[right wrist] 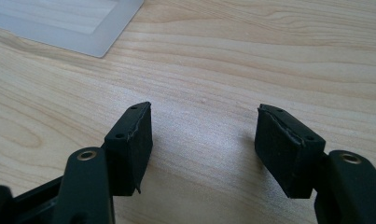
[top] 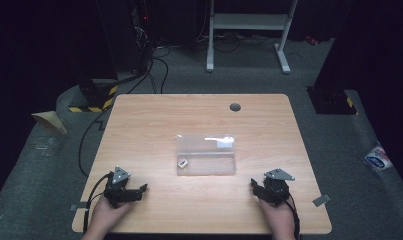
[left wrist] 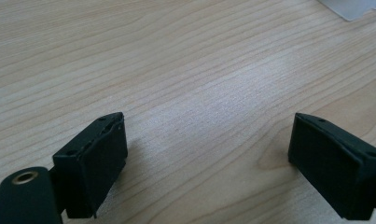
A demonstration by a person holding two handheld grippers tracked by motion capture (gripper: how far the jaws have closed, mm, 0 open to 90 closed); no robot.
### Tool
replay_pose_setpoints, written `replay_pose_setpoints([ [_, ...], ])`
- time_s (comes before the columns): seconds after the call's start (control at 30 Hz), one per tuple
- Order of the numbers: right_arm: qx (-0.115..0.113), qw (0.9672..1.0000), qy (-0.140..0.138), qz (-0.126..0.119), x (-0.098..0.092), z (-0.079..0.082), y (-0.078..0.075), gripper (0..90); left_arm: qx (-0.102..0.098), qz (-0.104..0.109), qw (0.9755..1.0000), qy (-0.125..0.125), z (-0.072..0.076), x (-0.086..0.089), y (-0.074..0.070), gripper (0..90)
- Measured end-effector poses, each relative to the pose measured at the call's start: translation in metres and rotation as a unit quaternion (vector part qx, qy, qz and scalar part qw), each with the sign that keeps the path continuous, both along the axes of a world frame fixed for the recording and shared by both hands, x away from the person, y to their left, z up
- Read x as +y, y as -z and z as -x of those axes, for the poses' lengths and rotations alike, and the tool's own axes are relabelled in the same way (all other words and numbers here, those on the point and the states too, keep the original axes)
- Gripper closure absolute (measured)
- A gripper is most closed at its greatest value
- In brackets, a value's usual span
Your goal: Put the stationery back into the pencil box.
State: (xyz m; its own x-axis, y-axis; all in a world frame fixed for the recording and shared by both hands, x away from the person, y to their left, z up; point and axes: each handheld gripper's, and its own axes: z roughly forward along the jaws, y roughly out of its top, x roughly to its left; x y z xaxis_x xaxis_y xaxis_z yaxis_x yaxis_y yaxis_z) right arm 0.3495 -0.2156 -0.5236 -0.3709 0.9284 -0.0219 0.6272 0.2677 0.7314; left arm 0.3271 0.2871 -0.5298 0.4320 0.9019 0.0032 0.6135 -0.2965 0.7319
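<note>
Because the clear, flat rectangular plastic bag point(top: 206, 155) lies flush on the light wooden bench point(top: 154, 115), the main hazard is likely a failed pick: thin film offers no raised edge, so black jaws closing on it may slide over the surface or push the bag away instead of pinching it. A small white-and-dark tag-like item point(top: 182, 163) sits at the bag's near-left corner; whether it lies inside the bag or on top cannot be told, and if loose, it could shift or drop out when the bag is lifted unevenly.

Left tongs point(top: 133, 193) rest at the near-left of the bench, jaws spread apart and empty, as the left gripper view confirms point(left wrist: 209, 154). Right tongs point(top: 256, 189) rest at the near-right, jaws likewise released with nothing between them point(right wrist: 204, 140).

The bag lies at mid-bench, farther from the person than both tongs and roughly between them, apart from each. Its corner shows at the far edge of each gripper view.
</note>
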Motion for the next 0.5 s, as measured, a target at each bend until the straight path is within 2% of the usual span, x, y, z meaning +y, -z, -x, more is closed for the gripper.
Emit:
replay_pose_setpoints([
  [0.5, 0.001, 1.0, 0.008, -0.001, 0.0007, 0.0007, 0.0, 36.2, -0.002, 0.002, 1.0, 0.004, 0.0003, 0.0003, 0.0001, 14.9],
])
